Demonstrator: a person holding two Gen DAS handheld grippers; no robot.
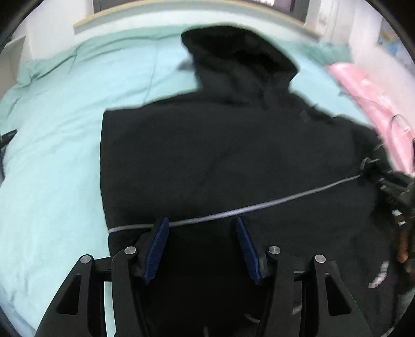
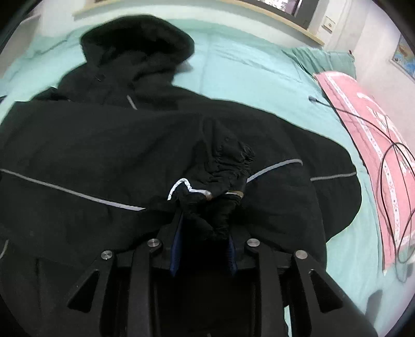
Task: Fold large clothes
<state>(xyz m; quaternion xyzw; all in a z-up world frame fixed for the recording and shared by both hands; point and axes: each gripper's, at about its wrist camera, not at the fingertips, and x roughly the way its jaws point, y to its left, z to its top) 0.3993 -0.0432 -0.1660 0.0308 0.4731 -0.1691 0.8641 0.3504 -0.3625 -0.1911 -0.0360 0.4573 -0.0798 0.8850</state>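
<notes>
A large black hooded jacket (image 1: 220, 155) with a thin grey reflective stripe (image 1: 259, 206) lies spread on the mint-green bed, hood toward the far edge. My left gripper (image 1: 202, 225) is open and empty, its blue pads hovering over the jacket's lower left part. In the right wrist view the jacket (image 2: 103, 145) fills the bed. My right gripper (image 2: 205, 207) is shut on a bunched sleeve cuff (image 2: 223, 171) and holds it over the jacket body. The right gripper also shows at the right edge of the left wrist view (image 1: 389, 181).
The mint-green bedsheet (image 1: 52, 155) surrounds the jacket. A pink cloth (image 2: 368, 134) lies along the bed's right side with a black cable (image 2: 389, 166) looped over it. A wooden bed edge (image 2: 285, 23) and white walls stand beyond.
</notes>
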